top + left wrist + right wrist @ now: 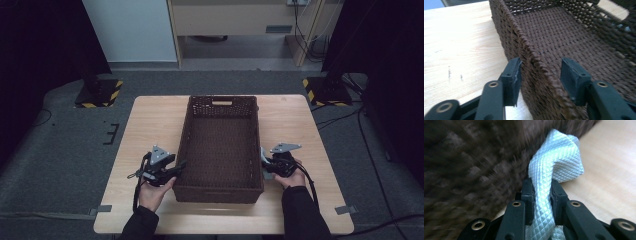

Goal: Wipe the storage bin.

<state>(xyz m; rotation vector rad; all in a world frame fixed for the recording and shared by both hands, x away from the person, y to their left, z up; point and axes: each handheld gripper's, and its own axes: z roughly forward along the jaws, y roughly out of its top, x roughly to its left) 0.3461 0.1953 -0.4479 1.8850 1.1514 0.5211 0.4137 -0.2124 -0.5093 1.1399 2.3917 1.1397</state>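
1. A brown woven basket [220, 145] stood in the middle of the wooden table [150, 120], its long axis running away from the person toward the far edge, with a cut-out handle in its far end wall.
2. The left gripper [175, 167] was at the near left corner of the basket, pointing right, across the basket's long axis.
3. In the left gripper view, the left gripper [540, 75] had its jaws spread wide, astride the basket's left wall: one pad outside over the table, the other inside, neither pressing on the weave.
4. The right gripper [263, 165] sat just beside the basket's right wall, near its front corner.
5. In the right gripper view, the right gripper [541, 192] was clamped narrowly on a pale, diamond-patterned cloth [556, 162].
6. The cloth rose from between the pads and folded over against the basket's outer wall.
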